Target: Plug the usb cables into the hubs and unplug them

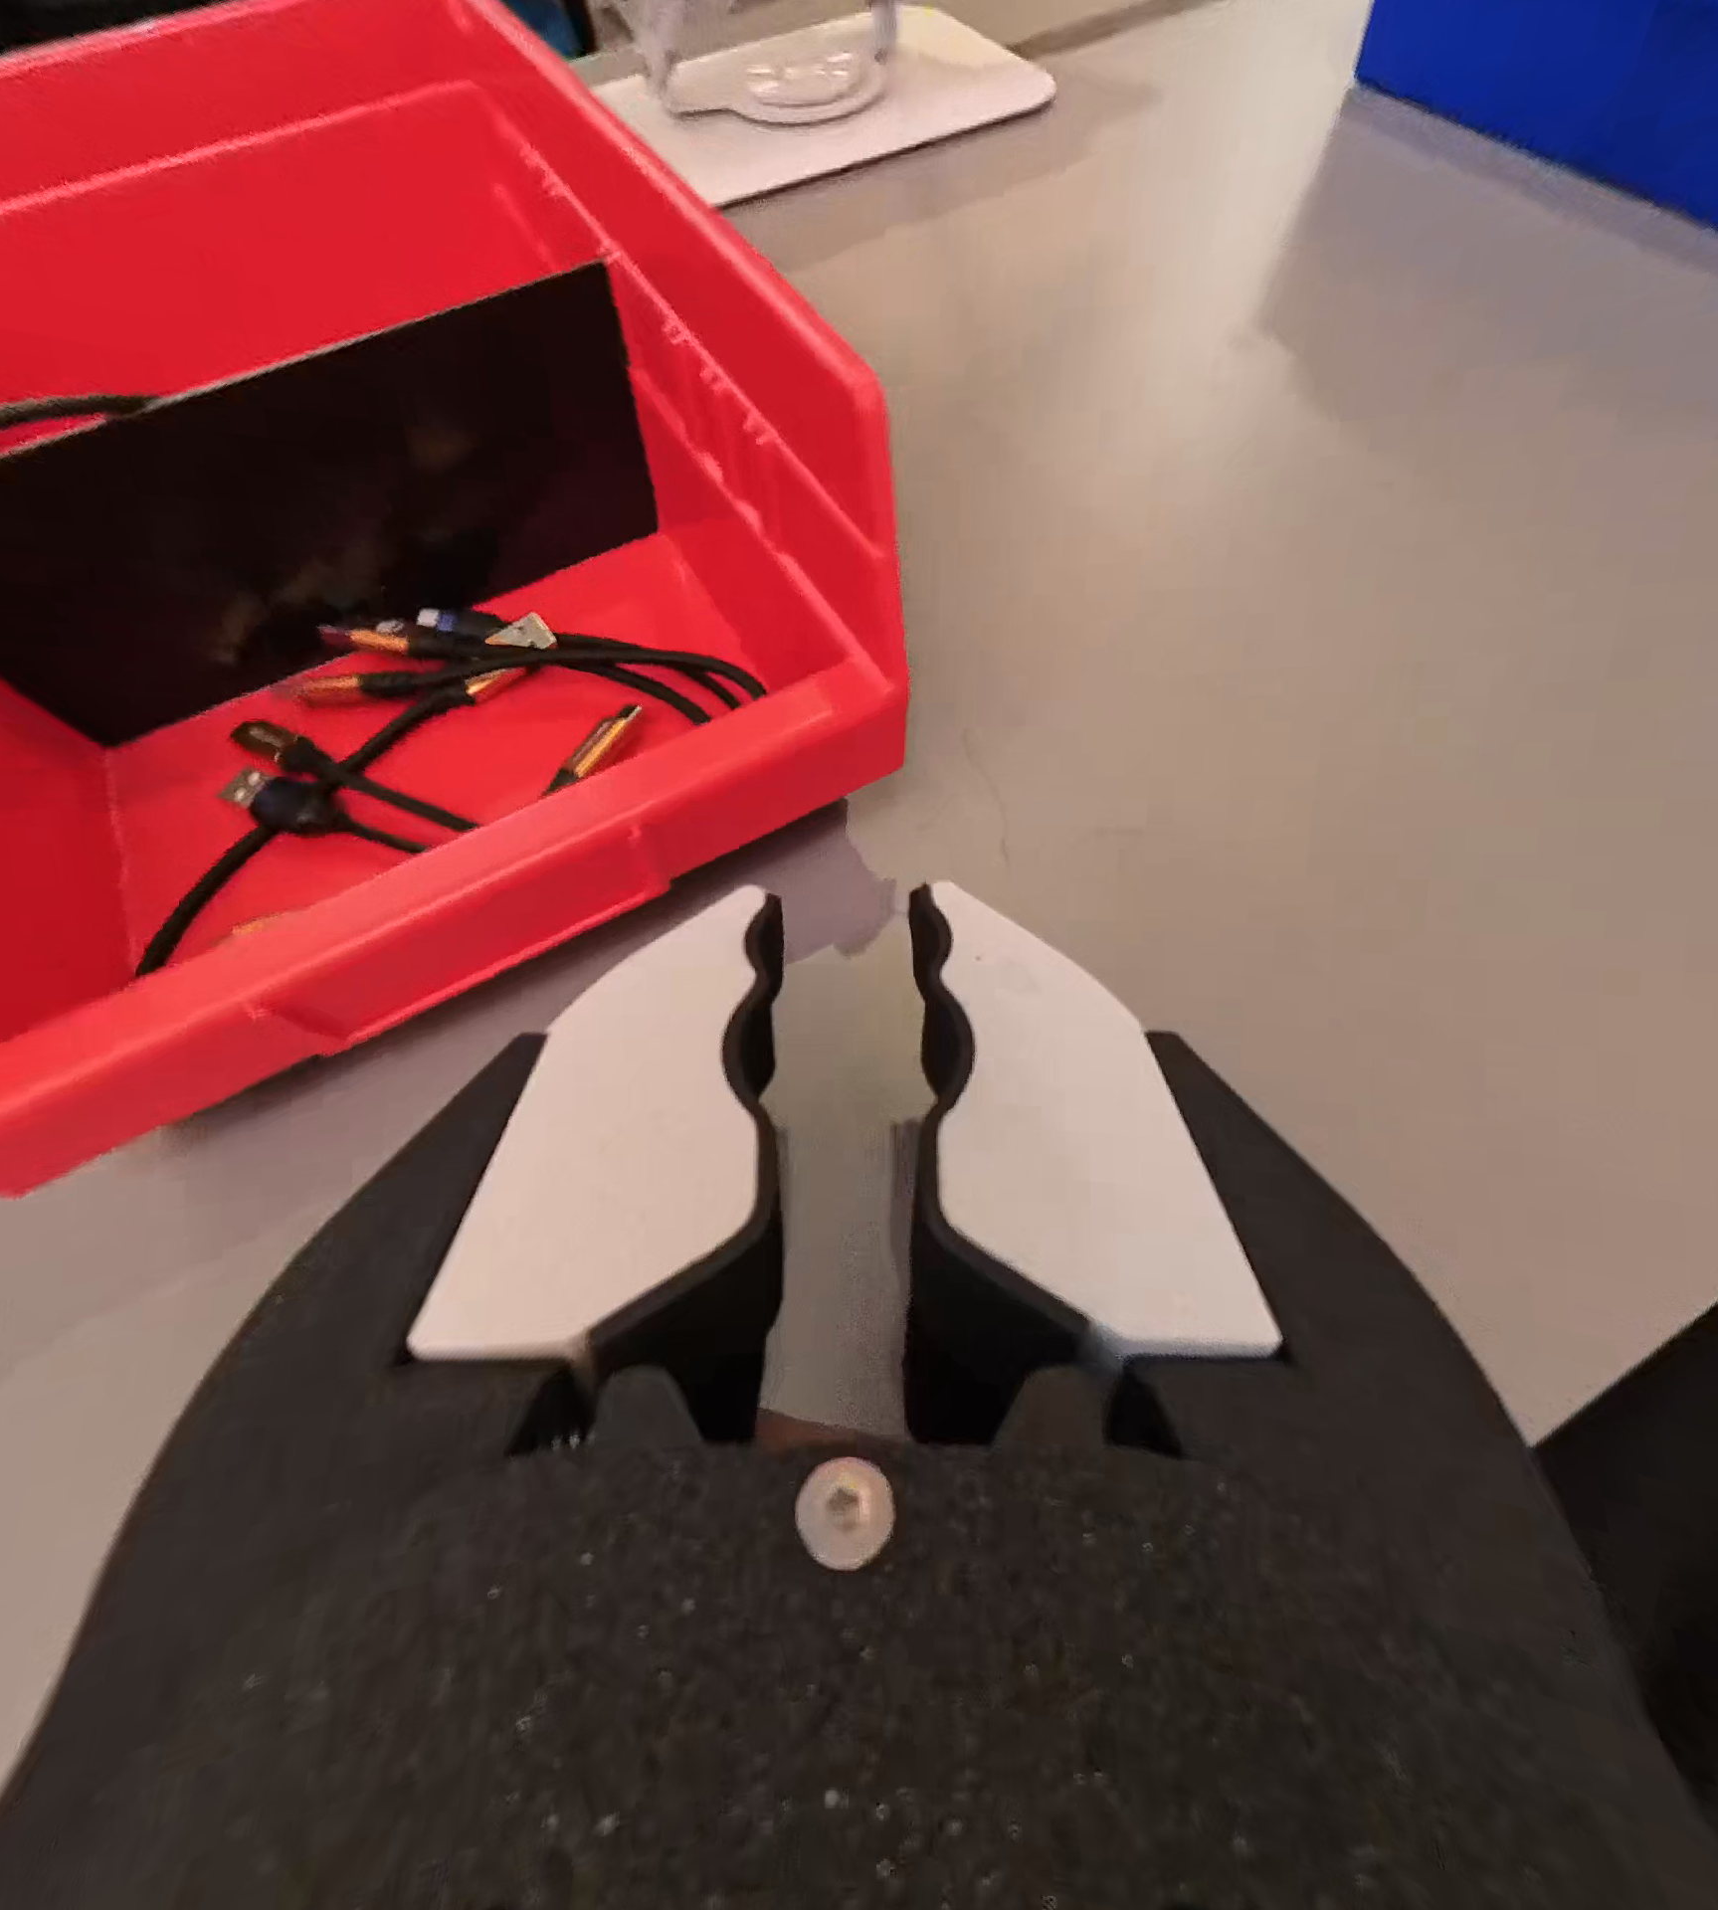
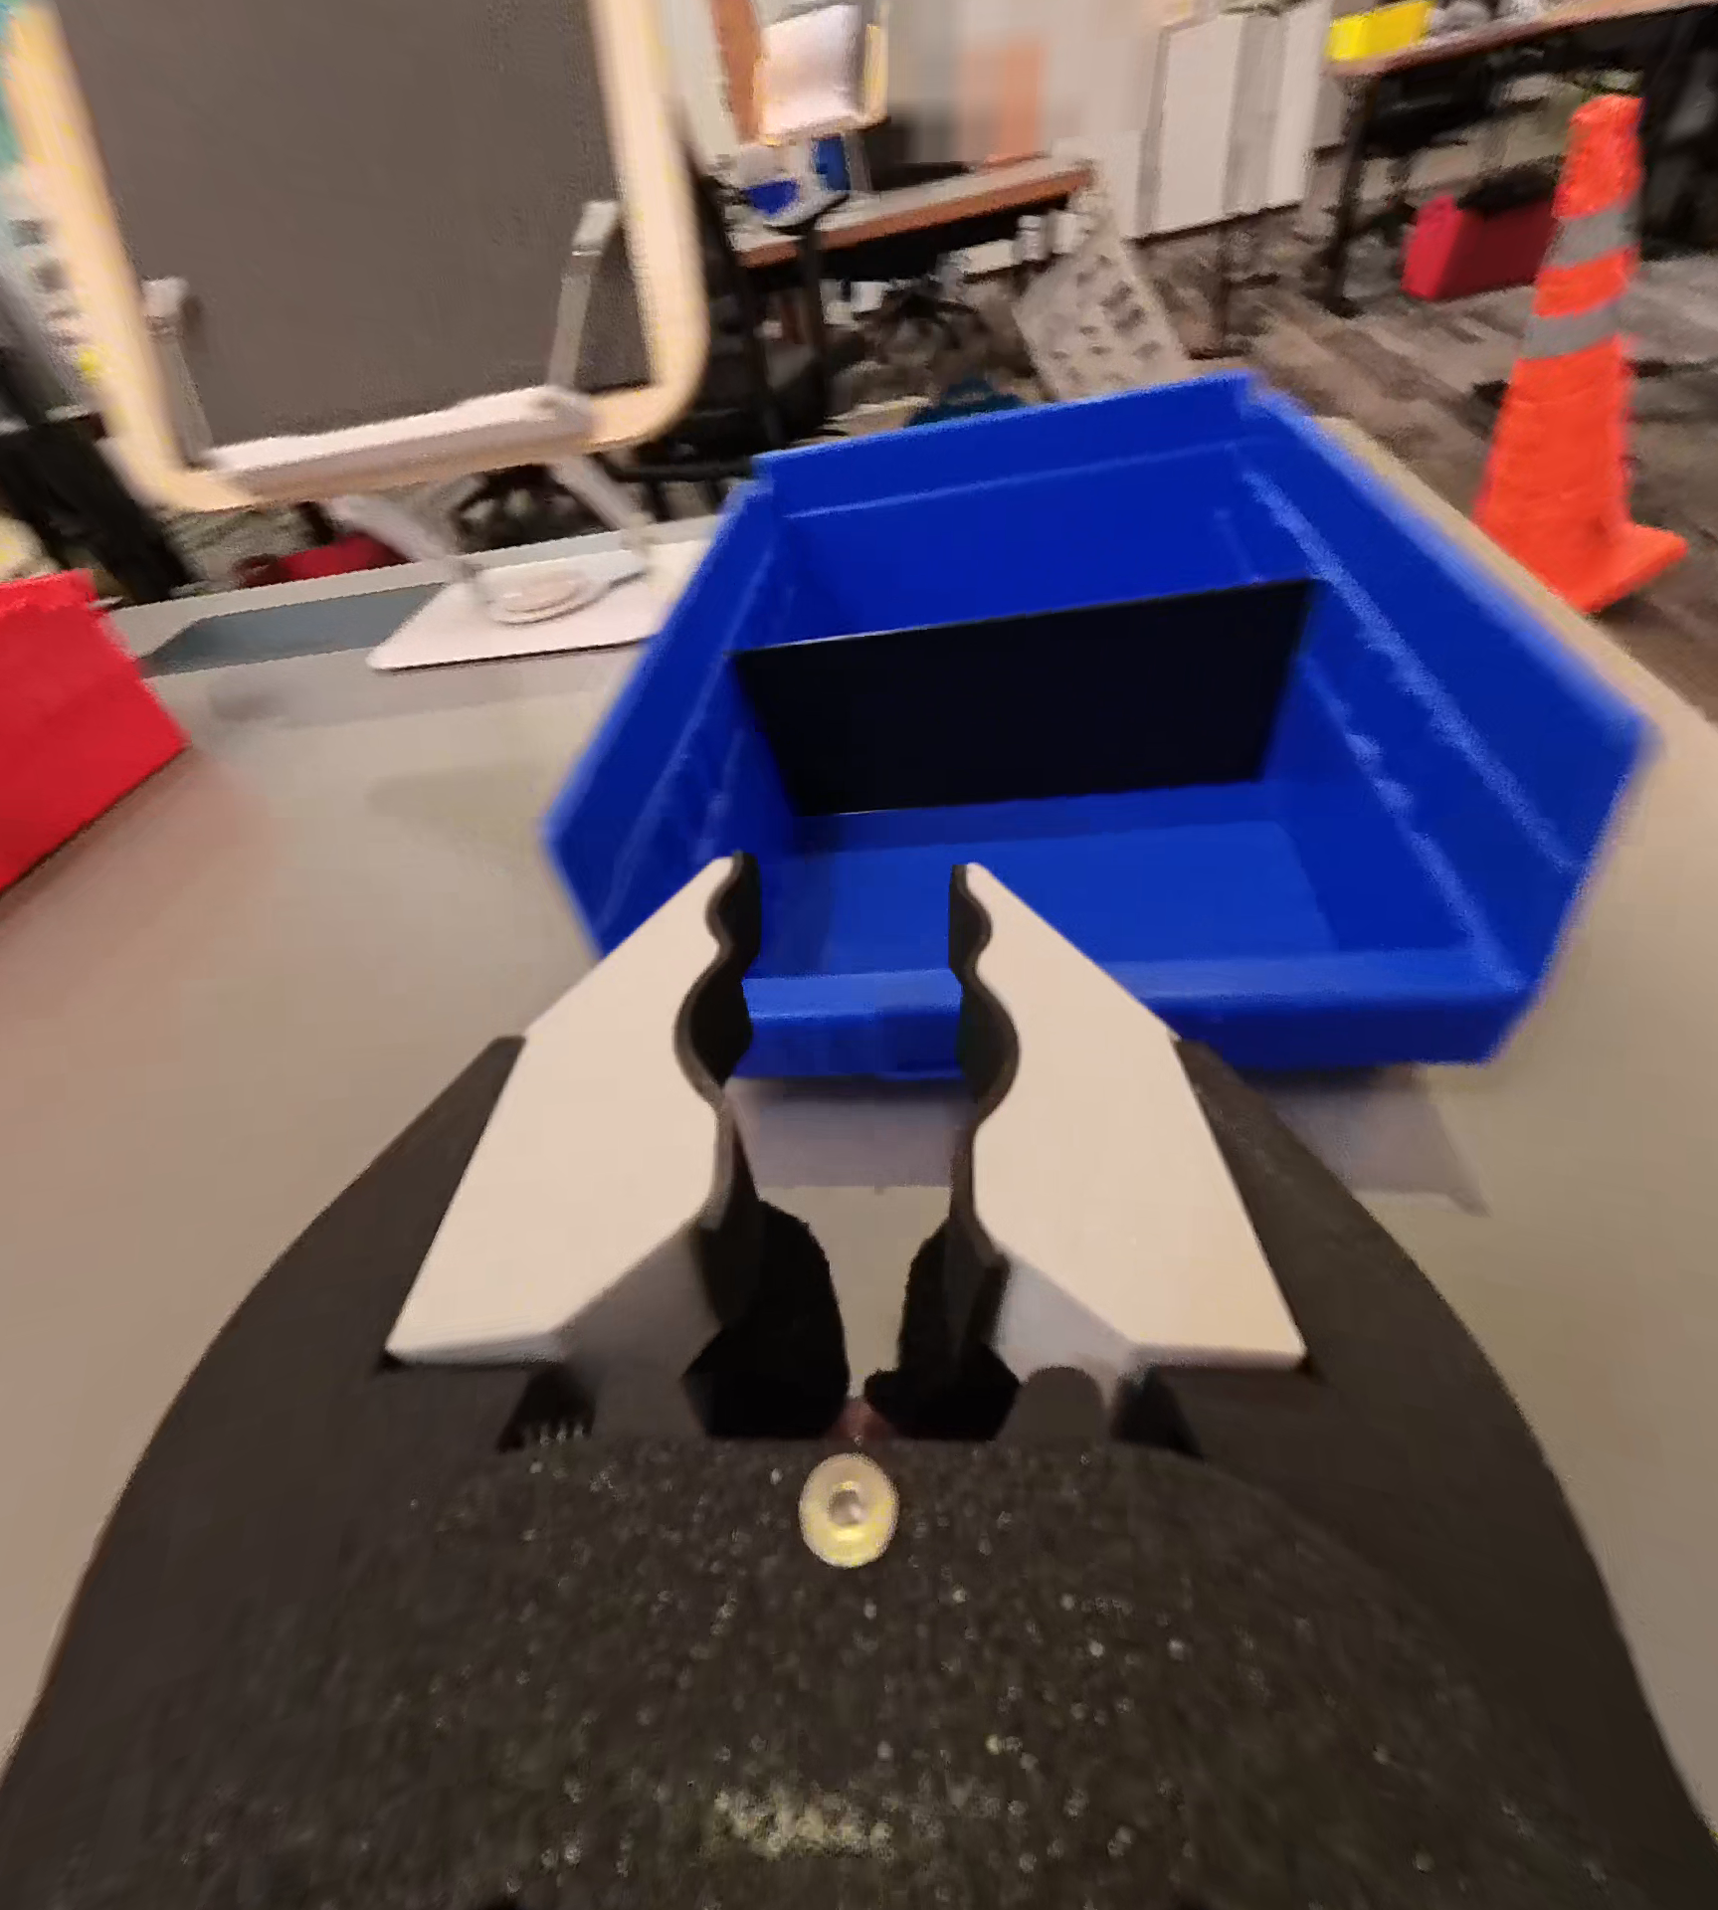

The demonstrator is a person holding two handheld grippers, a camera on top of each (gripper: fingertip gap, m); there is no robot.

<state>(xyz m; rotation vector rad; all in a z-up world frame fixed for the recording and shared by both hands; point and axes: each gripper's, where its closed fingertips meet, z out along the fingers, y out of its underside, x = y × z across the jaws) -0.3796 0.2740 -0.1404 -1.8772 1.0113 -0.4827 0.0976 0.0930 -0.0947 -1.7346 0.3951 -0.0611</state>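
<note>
My left gripper [image 1: 844, 904] is open and empty, above the grey table just right of a red bin's [image 1: 813, 341] front corner. The red bin has a black divider [image 1: 296, 496] and holds several black cables with gold plugs [image 1: 482, 682] in its front part. My right gripper [image 2: 849, 879] is open and empty, in front of a blue bin's [image 2: 1402, 992] front lip. The blue bin has a black divider [image 2: 1020, 703], and its front compartment shows nothing inside. The red bin [image 2: 17, 724] also shows at the left of the right wrist view.
A white mat with a clear glass object [image 1: 834, 93] lies at the table's far side. The blue bin's corner [image 1: 1599, 114] shows top right in the left wrist view. Beyond the table stand an orange traffic cone [image 2: 1578, 362], desks and chairs. About 50 centimetres separates my left fingertips from my right.
</note>
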